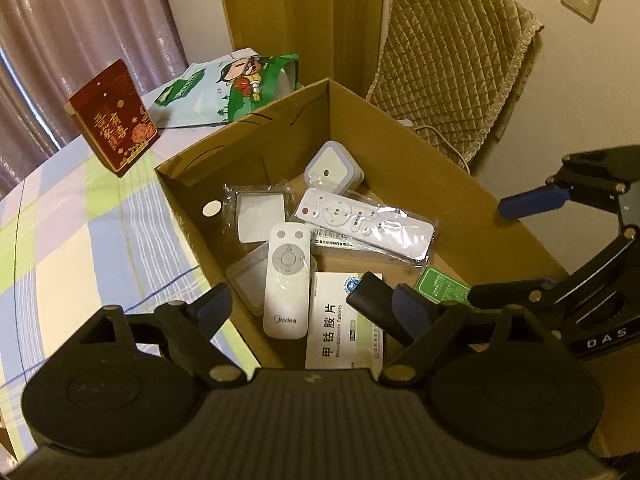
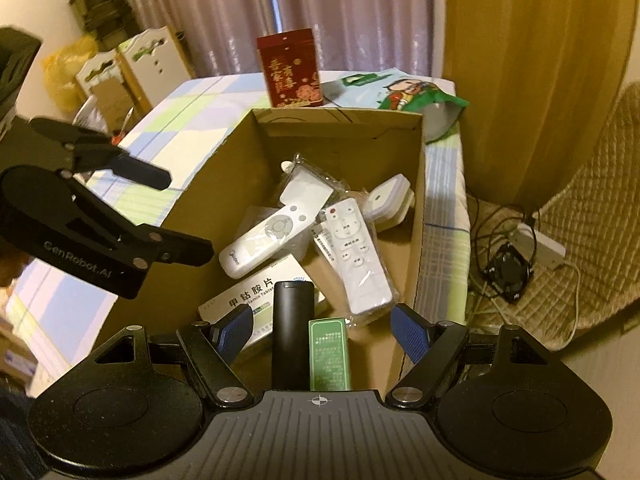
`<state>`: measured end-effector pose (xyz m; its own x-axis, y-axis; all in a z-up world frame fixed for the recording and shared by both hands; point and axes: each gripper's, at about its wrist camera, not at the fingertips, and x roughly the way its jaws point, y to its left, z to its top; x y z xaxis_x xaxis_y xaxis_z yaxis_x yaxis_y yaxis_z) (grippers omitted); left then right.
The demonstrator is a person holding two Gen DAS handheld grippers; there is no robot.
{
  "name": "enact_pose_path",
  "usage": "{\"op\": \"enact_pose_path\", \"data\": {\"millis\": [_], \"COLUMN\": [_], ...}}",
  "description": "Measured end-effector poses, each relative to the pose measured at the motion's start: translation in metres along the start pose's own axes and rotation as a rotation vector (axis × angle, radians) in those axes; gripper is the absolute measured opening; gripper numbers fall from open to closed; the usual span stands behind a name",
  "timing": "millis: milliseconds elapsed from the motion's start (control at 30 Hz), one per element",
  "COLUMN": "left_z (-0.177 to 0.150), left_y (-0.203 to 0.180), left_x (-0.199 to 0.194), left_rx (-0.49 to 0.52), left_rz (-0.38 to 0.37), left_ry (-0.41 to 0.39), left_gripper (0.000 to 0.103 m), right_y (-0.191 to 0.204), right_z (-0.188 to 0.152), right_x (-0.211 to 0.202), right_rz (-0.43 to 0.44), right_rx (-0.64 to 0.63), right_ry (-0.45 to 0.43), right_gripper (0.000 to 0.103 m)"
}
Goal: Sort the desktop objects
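An open cardboard box (image 1: 400, 152) (image 2: 420, 184) stands on the checked cloth. In it lie a white Midea remote (image 1: 286, 280) (image 2: 272, 236), a wrapped white remote (image 1: 360, 220) (image 2: 356, 256), a white medicine box (image 1: 340, 328) (image 2: 256, 292), a square white device (image 1: 330, 168) (image 2: 390, 200), a black remote (image 1: 366, 292) (image 2: 292, 332) and a green packet (image 1: 442, 286) (image 2: 330, 356). My left gripper (image 1: 314, 308) (image 2: 180, 216) hangs open over the box's near left corner, empty. My right gripper (image 2: 324, 332) (image 1: 516, 248) is open above the black remote and green packet, its pads clear of both.
A red gift box (image 1: 114, 116) (image 2: 290, 70) and a green-and-white cartoon bag (image 1: 228, 92) (image 2: 396, 90) sit on the cloth behind the cardboard box. A quilted chair (image 1: 452, 60) stands to the right, with cables and a power strip (image 2: 540, 240) on the floor.
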<state>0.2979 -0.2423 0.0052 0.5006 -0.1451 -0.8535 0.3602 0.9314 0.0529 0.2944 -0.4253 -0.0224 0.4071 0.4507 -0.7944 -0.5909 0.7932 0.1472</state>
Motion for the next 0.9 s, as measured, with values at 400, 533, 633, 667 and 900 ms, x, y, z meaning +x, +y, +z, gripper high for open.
{"op": "enact_pose_path", "data": {"millis": [400, 533, 633, 667, 900], "left_z": [-0.012, -0.019, -0.025, -0.028, -0.047], "left_y": [0.007, 0.009, 0.011, 0.013, 0.021], "left_x": [-0.025, -0.036, -0.046, -0.049, -0.066], "left_rx": [-0.008, 0.014, 0.031, 0.038, 0.072], "left_rz": [-0.039, -0.058, -0.07, -0.075, -0.108], "left_ry": [-0.046, -0.062, -0.075, -0.079, -0.1], "left_gripper": [0.088, 0.088, 0.088, 0.088, 0.088], "right_y": [0.023, 0.037, 0.05, 0.054, 0.082], "right_z": [-0.016, -0.021, -0.026, -0.028, -0.042], "right_x": [-0.029, -0.038, -0.044, -0.045, -0.057], "right_rz": [-0.073, -0.101, -0.127, -0.134, -0.19], "right_rx": [0.17, 0.218, 0.242, 0.249, 0.305], "right_ry": [-0.078, -0.105, -0.113, -0.115, -0.135], "right_gripper": [0.079, 0.079, 0.079, 0.079, 0.079]}}
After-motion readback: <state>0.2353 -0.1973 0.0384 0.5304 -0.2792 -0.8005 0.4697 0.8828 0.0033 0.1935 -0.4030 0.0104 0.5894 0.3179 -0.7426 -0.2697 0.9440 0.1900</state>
